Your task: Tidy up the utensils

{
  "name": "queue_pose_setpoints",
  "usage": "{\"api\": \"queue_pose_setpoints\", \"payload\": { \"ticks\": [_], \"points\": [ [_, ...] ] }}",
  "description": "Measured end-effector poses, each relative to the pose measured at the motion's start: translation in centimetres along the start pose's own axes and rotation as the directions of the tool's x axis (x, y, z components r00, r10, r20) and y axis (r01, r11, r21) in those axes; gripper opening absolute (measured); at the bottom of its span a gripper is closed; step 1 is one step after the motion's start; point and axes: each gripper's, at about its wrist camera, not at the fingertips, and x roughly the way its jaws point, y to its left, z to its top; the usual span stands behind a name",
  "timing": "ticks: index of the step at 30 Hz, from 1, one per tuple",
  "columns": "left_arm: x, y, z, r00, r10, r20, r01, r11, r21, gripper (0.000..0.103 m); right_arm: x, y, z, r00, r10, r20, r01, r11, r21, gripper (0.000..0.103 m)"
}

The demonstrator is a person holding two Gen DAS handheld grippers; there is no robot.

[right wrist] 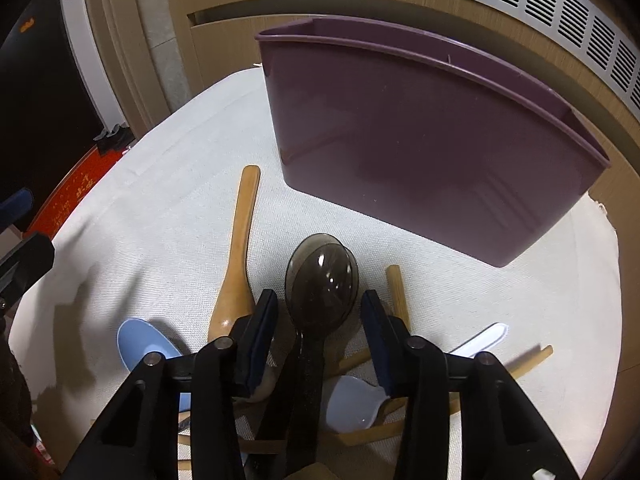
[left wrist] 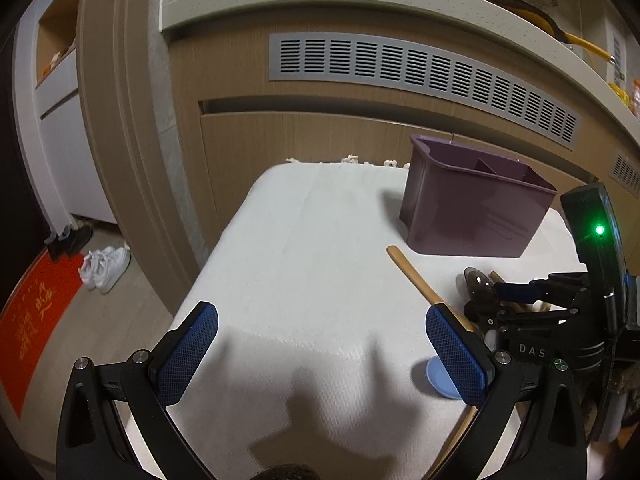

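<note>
The right hand-held gripper (right wrist: 320,316) straddles a smoky translucent spoon (right wrist: 322,280) on the cloth-covered surface (right wrist: 160,200), its pads apart from it. The left hand-held gripper (left wrist: 320,356) hangs spread wide over bare cloth, near the purple utensil caddy (left wrist: 472,208).

Dim warm indoor light, soft claw shadows on the white cloth (left wrist: 304,240), strong fisheye bending and dark corners

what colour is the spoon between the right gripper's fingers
Smoky translucent grey-brown spoon; clearest in the right wrist view.
</note>
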Motion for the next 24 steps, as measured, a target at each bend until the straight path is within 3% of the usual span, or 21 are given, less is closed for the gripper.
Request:
{"api": "queue_pose_setpoints", "payload": {
  "ticks": [1,7,13,24],
  "points": [
    [0.1,-0.1,-0.1,1.0,-0.001,-0.006,0.001,1.0,-0.001,0.103,-0.2,0.0,-0.1,1.0,0.008,0.001,-0.008,1.0,-0.003,0.031],
    [-0.2,-1.6,0.1,1.0,-0.008,-0.015,0.008,1.0,0.03,0.103,-3.5,-0.9,-0.4,0.996,0.048,0.081,-0.048,0.999,-0.008,0.031],
    [-0.8,-4.0,0.6,0.998,-0.063,-0.015,0.063,0.996,0.061,0.103,-8.6,-4.2,-1.1,0.979,0.079,0.189,-0.09,0.995,0.048,0.031],
    [-1.8,-9.8,0.4,0.99,-0.128,-0.052,0.136,0.973,0.187,0.103,-14.3,-10.1,-2.3,0.938,0.037,0.344,-0.1,0.981,0.165,0.031]
  ]
}}
